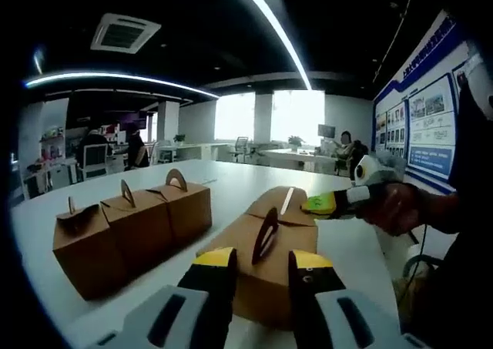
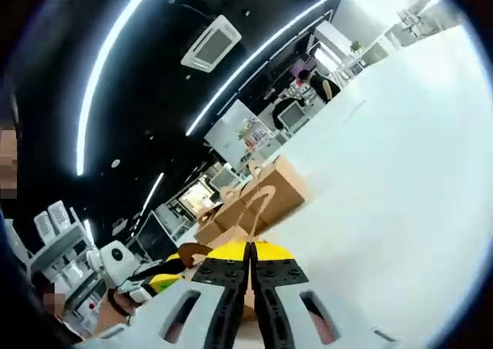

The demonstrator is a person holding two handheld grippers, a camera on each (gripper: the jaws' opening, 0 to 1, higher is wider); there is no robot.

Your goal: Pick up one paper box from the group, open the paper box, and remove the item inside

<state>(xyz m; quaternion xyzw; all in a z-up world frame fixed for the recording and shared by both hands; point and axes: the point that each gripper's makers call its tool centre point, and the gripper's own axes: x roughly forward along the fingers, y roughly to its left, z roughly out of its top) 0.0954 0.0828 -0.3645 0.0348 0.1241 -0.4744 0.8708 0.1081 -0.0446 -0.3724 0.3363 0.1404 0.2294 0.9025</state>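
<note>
presently my left gripper (image 1: 262,276) stands with its jaws parted, one to either side of the near end of a paper box (image 1: 269,264) that lies apart from the group on the white table (image 1: 231,181). the upright handle tab (image 1: 266,235) of that box rises in the gap between the yellow fingertips (image 1: 216,258). i cannot tell whether the pads touch the cardboard; nothing is clamped as far as i can see.

my right gripper (image 2: 250,266) has its jaws pressed together. in its own view the brown box (image 2: 231,237) sits just beyond the tips, and i cannot tell for sure whether a flap edge is pinched between them. in the left gripper view the right gripper (image 1: 327,203) reaches in from the right and meets the far top edge of the box, by the roof seam (image 1: 286,201).

three more boxes (image 1: 131,226) stand in a row to the left, touching one another and well apart from the working box.

judgement: the box is picked out and the opening step is in hand; the item inside is not yet visible. to do it well, i would close the left jaws on the box body low down to steady it, not on the handle tab, which would tear. the right tips should catch one roof flap only and lift it along the seam, slowly, so the interlocked handle slips free without crushing the thin card or dragging the box across the table.
</note>
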